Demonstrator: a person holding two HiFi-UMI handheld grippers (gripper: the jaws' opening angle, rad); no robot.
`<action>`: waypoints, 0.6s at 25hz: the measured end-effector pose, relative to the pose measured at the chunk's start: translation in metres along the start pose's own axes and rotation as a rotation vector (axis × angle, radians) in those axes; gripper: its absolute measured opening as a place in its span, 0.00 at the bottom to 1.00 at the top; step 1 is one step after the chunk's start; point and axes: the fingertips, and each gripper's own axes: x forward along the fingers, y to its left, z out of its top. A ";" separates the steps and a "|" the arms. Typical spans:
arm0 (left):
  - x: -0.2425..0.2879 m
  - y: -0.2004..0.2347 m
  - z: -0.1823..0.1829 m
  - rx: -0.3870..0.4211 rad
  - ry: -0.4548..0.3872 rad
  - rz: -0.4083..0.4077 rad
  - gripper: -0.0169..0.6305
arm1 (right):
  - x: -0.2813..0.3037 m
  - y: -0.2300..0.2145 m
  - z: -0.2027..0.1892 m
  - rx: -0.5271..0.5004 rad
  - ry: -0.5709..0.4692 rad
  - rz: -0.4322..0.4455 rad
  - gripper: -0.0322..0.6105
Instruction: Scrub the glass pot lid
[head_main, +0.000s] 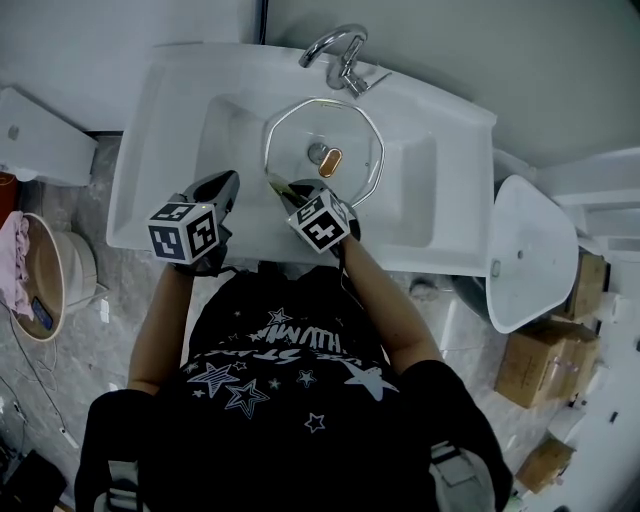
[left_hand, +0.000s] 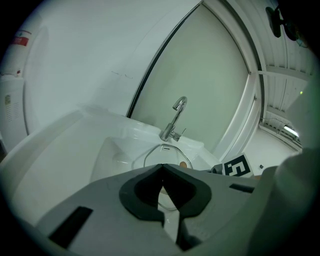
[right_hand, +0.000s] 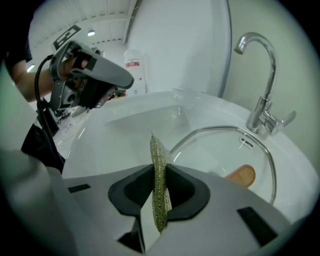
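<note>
Likely slick and fragile, the lid (head_main: 300, 130) is best steadied at its knob (head_main: 330, 161) by the closed, empty left claw (left_hand: 162, 172), the soft pad (right_hand: 160, 150) being pinched in the right claw (right_hand: 159, 170).

No word or number legible with certainty. On the black shirt (head_main: 300, 400), white lettering among printed stars, upside down in the head view and too creased to spell out. On the marker cube (head_main: 185, 230) of the left gripper (head_main: 222, 185) and on the marker cube (head_main: 322, 222) of the right gripper (head_main: 288, 192), black-and-white square patterns only, without letters or digits. On the white bottle (right_hand: 134, 75) in the right gripper view, a small red label (right_hand: 132, 64), print too small to read. At the far left of the left gripper view, a second red label (left_hand: 21, 39) on something white, likewise unreadable.
</note>
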 end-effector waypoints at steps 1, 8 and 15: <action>0.001 -0.001 0.000 0.001 0.004 0.000 0.04 | 0.001 -0.005 -0.001 0.037 -0.004 -0.007 0.16; 0.013 -0.012 0.001 0.004 0.025 0.013 0.04 | -0.001 -0.030 -0.020 0.163 0.005 -0.023 0.16; 0.024 -0.027 -0.002 -0.010 0.028 0.035 0.04 | -0.013 -0.044 -0.039 0.189 0.011 -0.015 0.16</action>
